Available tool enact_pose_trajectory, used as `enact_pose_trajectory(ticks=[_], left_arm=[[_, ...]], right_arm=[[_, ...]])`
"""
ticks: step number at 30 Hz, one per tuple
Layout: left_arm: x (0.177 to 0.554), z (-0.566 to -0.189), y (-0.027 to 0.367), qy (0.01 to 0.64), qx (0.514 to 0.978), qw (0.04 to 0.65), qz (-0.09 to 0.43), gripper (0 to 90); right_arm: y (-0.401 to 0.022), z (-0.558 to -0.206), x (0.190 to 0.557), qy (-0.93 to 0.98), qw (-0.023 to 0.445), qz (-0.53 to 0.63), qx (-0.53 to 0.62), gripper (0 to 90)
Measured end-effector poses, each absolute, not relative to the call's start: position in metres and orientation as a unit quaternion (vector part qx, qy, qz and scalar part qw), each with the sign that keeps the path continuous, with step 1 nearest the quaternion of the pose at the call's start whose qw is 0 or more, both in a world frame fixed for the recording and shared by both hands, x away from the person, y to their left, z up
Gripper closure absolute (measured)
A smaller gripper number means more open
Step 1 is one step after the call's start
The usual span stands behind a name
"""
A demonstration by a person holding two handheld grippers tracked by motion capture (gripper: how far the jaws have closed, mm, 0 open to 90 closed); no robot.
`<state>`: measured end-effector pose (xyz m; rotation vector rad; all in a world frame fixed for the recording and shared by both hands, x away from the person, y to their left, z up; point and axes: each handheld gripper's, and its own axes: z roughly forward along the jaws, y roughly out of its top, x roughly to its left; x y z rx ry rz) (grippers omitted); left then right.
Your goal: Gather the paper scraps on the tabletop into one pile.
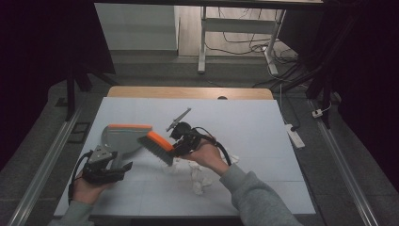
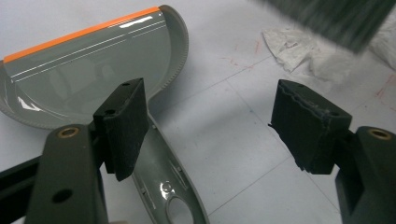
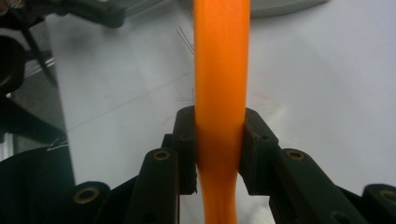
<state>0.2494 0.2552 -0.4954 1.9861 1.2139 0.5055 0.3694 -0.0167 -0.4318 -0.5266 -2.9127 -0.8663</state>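
White desk legs (image 1: 203,42), cables, power strip (image 1: 295,135).

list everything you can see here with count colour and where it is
dustpan: 1, grey with orange lip, left part of the table, handle under the left gripper
brush: 1, orange back, dark bristles, held above the table centre
crumpled paper: several pieces, white, near centre, below the brush
table: 1, pale top, wooden far edge
power strip: 1, white, floor right of the table
left gripper: 1, black, open around the dustpan handle
right gripper: 1, black, shut on the brush handle
hands: 2, grey sleeves, bottom edge
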Motion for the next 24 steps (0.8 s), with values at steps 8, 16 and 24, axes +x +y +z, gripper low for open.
enact_pose_trajectory(ticks=[8,16,24], left_arm=[[0.250,-0.496,0.255,0.472,0.776,0.369,0.197,28.3],[0.249,-0.496,0.256,0.472,0.776,0.370,0.196,28.3],[0.250,-0.496,0.253,0.470,0.778,0.367,0.196,28.3]], right_arm=[[0.011,-0.463,0.365,-0.942,0.078,-0.267,-0.187,70.5],[-0.023,-0.473,0.384,-0.934,0.064,-0.239,-0.258,70.5],[-0.080,-0.453,0.392,-0.920,0.026,-0.242,-0.307,70.5]])
